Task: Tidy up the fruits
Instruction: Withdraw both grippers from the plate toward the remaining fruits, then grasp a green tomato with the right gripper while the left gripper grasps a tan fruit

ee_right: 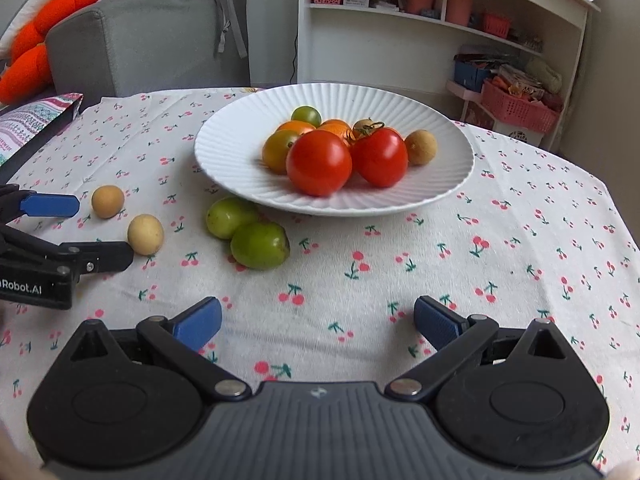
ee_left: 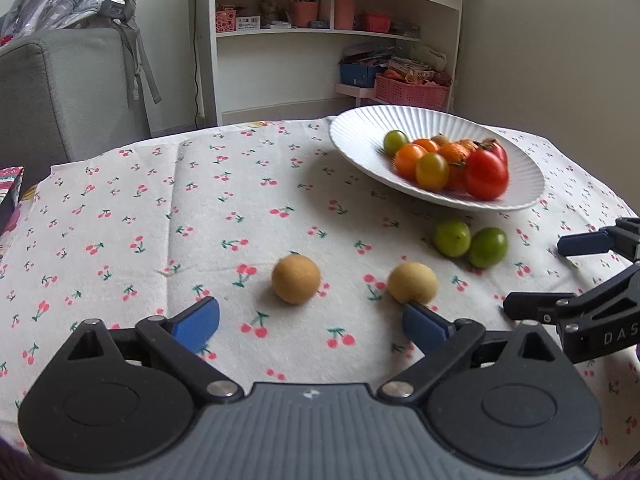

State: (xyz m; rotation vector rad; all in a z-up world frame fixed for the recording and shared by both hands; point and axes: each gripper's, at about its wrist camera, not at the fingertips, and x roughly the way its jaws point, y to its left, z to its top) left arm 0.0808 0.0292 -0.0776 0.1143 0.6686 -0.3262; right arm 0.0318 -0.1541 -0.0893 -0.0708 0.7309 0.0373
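A white ribbed plate [ee_left: 360, 136] [ee_right: 240, 152] holds red, orange and green tomatoes [ee_right: 320, 162] and a small tan fruit [ee_right: 420, 147]. On the cherry-print cloth lie two tan round fruits [ee_left: 296, 279] [ee_left: 413, 282] [ee_right: 107, 201] [ee_right: 145, 234] and two green fruits [ee_left: 452, 237] [ee_left: 488, 247] [ee_right: 231, 217] [ee_right: 260, 245]. My left gripper [ee_left: 310, 326] is open and empty, just short of the tan fruits; it also shows in the right wrist view [ee_right: 92, 232]. My right gripper [ee_right: 318, 322] is open and empty over bare cloth before the plate; it also shows in the left wrist view [ee_left: 560, 276].
A grey sofa [ee_right: 140, 40] and a white shelf unit [ee_left: 320, 40] with pink baskets stand beyond the table. A patterned packet [ee_right: 32, 124] lies at the table's left edge. The cloth-covered table edge curves round at the right.
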